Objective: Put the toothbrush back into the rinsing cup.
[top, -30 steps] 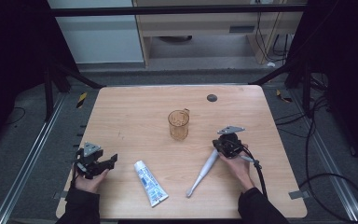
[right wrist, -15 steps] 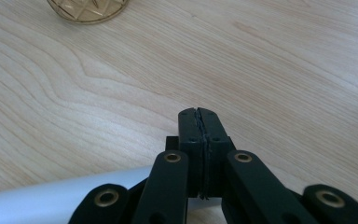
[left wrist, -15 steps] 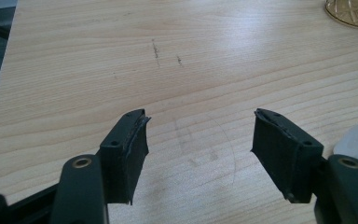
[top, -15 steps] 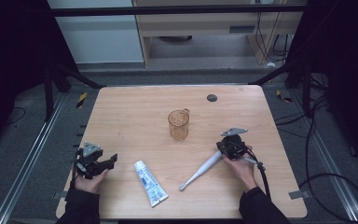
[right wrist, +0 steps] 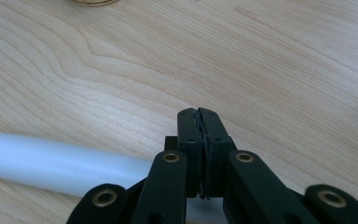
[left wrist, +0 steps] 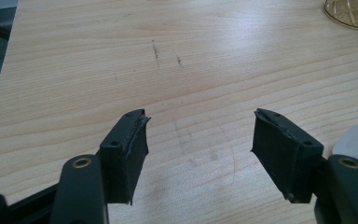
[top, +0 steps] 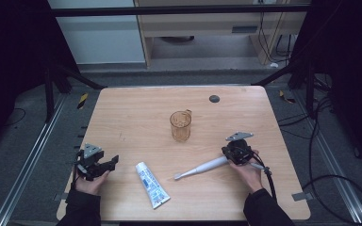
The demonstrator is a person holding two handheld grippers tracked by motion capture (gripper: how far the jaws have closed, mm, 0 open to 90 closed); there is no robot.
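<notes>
A pale, wood-grained worktop [top: 136,113] with faint scuff marks is seen. The right hand-held gripper [top: 229,155] is closed, its flat black pads pressed together with nothing between them; its jaws lie against the thick end of a smooth white toothbrush [top: 202,167], a slim rounded rod stretched leftward on the worktop. The left hand-held gripper [top: 109,162] is held wide, ribbed black pads apart over bare wood. A flat white tube [top: 152,184] with blue print lies between the two. A translucent amber cup [top: 180,125] with a faceted pattern stands upright behind.
</notes>
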